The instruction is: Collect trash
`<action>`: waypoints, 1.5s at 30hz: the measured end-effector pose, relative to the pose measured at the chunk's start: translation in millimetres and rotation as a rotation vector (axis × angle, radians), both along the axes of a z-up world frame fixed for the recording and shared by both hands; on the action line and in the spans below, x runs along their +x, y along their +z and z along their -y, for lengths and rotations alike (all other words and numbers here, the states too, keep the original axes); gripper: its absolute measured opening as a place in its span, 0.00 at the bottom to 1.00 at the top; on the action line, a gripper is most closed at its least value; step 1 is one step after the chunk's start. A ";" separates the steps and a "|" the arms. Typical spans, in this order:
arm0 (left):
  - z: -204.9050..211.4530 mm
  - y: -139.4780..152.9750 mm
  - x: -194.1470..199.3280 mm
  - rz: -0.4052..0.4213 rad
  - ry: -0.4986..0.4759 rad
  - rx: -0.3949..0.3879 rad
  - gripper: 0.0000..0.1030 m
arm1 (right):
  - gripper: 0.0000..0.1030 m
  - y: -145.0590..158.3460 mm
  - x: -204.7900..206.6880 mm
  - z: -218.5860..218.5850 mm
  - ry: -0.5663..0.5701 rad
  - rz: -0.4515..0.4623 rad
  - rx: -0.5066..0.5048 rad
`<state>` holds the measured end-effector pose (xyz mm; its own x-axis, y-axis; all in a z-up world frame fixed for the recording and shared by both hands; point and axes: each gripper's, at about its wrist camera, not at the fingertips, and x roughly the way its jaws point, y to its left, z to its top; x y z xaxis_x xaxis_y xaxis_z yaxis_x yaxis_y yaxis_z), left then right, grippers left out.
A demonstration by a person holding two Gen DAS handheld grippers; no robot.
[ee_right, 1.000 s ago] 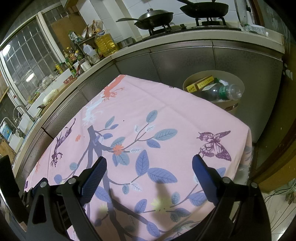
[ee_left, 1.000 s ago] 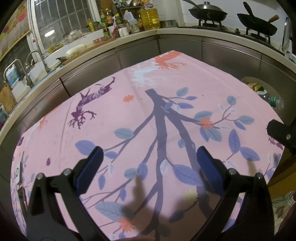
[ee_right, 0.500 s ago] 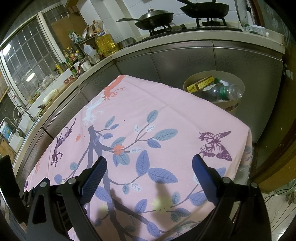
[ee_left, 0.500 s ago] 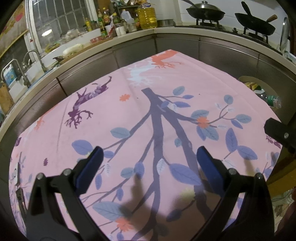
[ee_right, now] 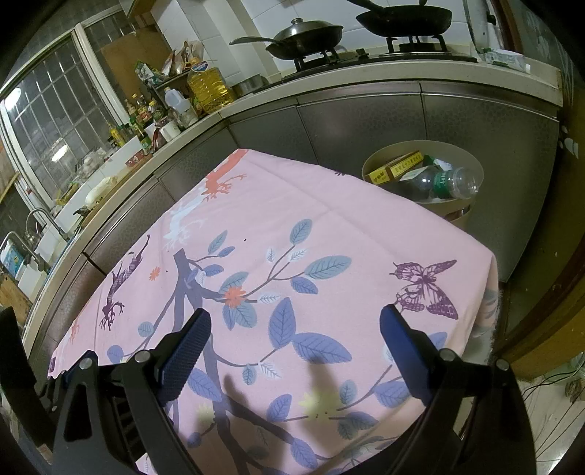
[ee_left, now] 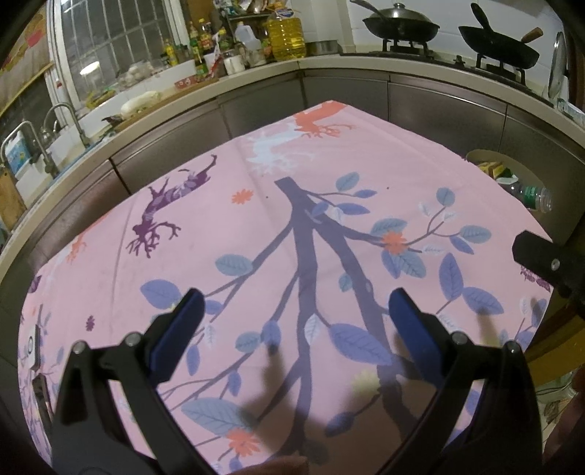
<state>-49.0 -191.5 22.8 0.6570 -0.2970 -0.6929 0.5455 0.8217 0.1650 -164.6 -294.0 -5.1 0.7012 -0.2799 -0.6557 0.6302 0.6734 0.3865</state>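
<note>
Both jaws spread over tablecloth (ee_left: 256,175); bin (ee_right: 471,204) (bottle inside) beside.

Home kitchen: woks (ee_right: 307,34) on stove, sink faucet (ee_left: 69,120), oil bottle (ee_right: 206,86).

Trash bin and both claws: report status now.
Left claw open, empty, over the tablecloth. Right claw open, empty. Trash bin beyond the table's far corner holds a bottle and box. No trash seen on the cloth.

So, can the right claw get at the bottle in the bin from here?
Probably yes: the right claw is open and empty, and the bottle lies on top in the open bin, past the table's far corner.
</note>
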 end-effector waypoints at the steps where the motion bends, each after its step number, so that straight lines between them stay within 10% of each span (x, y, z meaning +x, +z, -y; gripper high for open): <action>1: -0.1 0.0 0.1 0.000 -0.001 0.000 0.94 | 0.87 0.0 -0.1 0.1 -0.001 0.000 0.000; 45: -1.9 2.6 1.8 -0.001 -0.001 -0.003 0.94 | 0.87 -0.9 -0.8 7.7 -0.008 -0.002 -0.001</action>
<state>-47.3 -189.6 25.4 0.6564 -0.3001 -0.6922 0.5463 0.8218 0.1618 -165.4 -301.7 -6.0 0.6974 -0.2859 -0.6572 0.6365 0.6685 0.3846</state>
